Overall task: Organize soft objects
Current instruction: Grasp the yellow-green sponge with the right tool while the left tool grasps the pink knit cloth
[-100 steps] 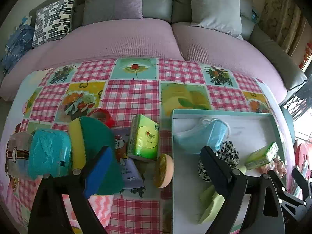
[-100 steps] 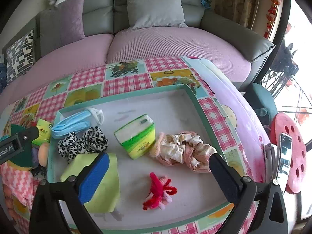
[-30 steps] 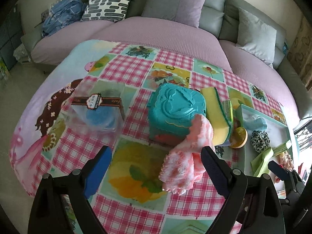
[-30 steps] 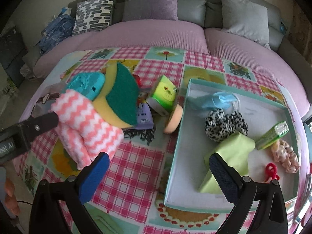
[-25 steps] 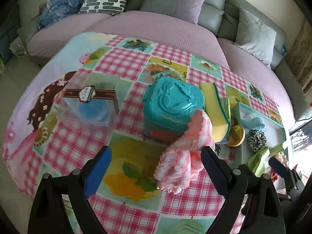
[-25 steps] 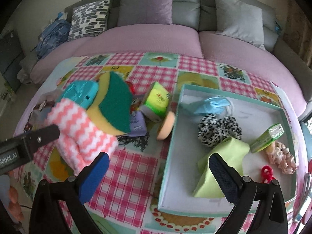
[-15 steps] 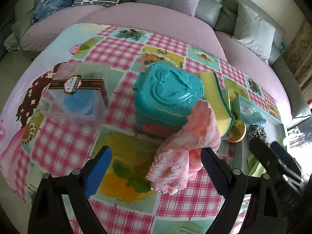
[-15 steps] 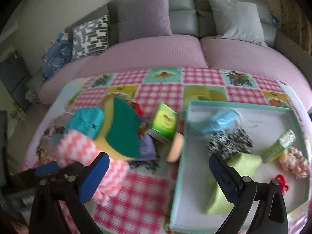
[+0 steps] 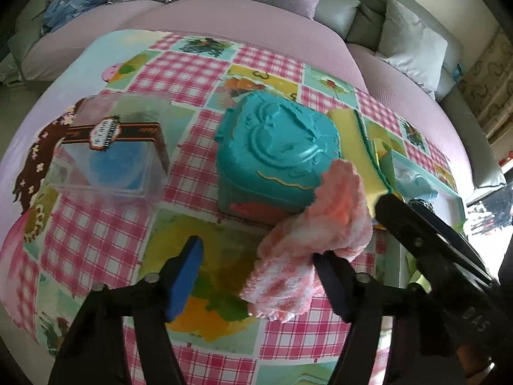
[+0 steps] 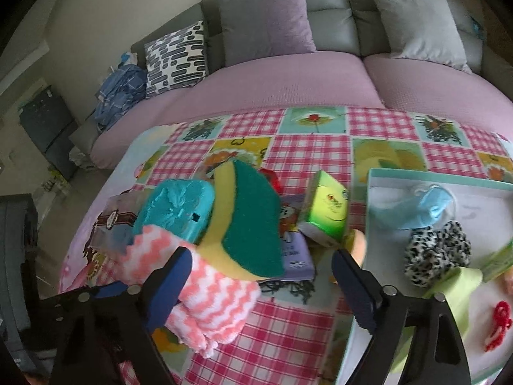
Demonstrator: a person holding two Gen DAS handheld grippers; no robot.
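A fluffy pink-and-white cloth [image 9: 307, 243] hangs off a teal box [image 9: 275, 154] onto the checked tablecloth. My left gripper [image 9: 259, 279] points down at it, jaws closing. The right fingertip [image 9: 333, 285] touches the cloth; the blue left pad [image 9: 186, 276] stands apart from it. A yellow-and-green sponge [image 10: 250, 224] leans on the teal box [image 10: 176, 211]. My right gripper [image 10: 261, 288] hovers in front of the sponge and the cloth [image 10: 211, 298], jaws closing, pads clear of both.
A clear plastic box [image 9: 109, 160] stands left of the teal box. A green tissue pack [image 10: 327, 208] and a purple packet [image 10: 295, 250] lie beside the tray [image 10: 368, 211], which holds a blue mask [image 10: 426, 205], a leopard scrunchie [image 10: 436, 253] and a green cloth [image 10: 455, 285]. A sofa lies behind.
Both grippers' jaws have narrowed. The left gripper has sunk closer over the pink cloth. The right gripper has swung left from the tray toward the sponge and now looms beside the left one.
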